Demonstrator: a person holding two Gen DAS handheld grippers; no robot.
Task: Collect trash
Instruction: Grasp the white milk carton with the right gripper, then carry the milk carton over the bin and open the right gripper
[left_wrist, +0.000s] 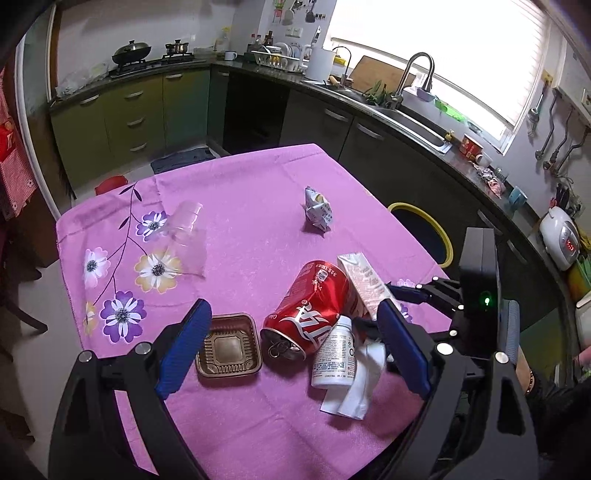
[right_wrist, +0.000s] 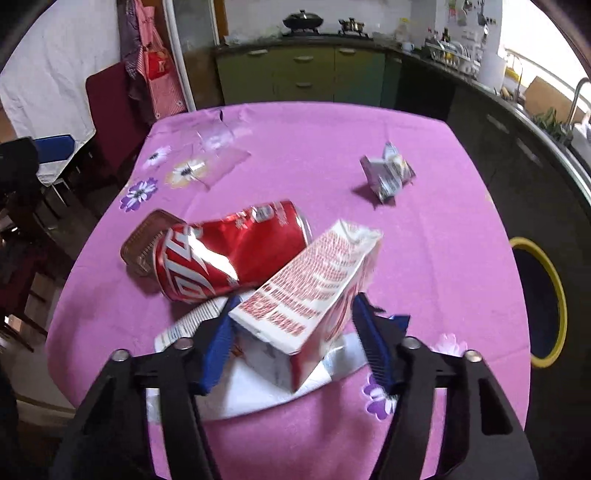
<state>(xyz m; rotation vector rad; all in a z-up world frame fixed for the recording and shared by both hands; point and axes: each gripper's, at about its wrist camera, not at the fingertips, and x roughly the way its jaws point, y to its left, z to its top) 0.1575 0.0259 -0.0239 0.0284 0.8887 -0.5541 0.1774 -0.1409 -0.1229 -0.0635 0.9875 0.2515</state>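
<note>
The table (left_wrist: 258, 206) fills both views, draped in a smooth pink cloth printed with purple, white and yellow flowers. Off its edge at about 3 o'clock stands a dark bin (right_wrist: 543, 306) with a round yellow rim.

The left gripper (left_wrist: 291, 347) tilts down over the near part of the table, its ribbed blue fingers (left_wrist: 184, 343) spread wide with nothing pressed between them; a brown tray, a can and a bottle lie in the gap.

The right gripper (right_wrist: 291, 339) also tilts steeply down. Its blue fingers (right_wrist: 218, 350) stand on either side of the near end of a milk carton (right_wrist: 314, 288), a boxy white cardboard pack printed with red text and creased at its far end. The carton is slanted, its far end raised toward 1 o'clock; whether the fingers already press on it I cannot tell, as the view is blurred.

At 10 o'clock from the carton lies a dented red soda can (right_wrist: 229, 254) of shiny metal, on its side, its opened top toward the left gripper. Beside that end sits a square brown plastic tray (left_wrist: 229, 347) with a ridged wall. A white cylindrical plastic bottle (left_wrist: 334, 350) leans against the can, on crumpled white paper (left_wrist: 360, 380).

Farther off, a clear, crushed plastic cup (left_wrist: 184, 236) lies at 11 o'clock and a crumpled printed wrapper (left_wrist: 317, 210) at 12 o'clock.
</note>
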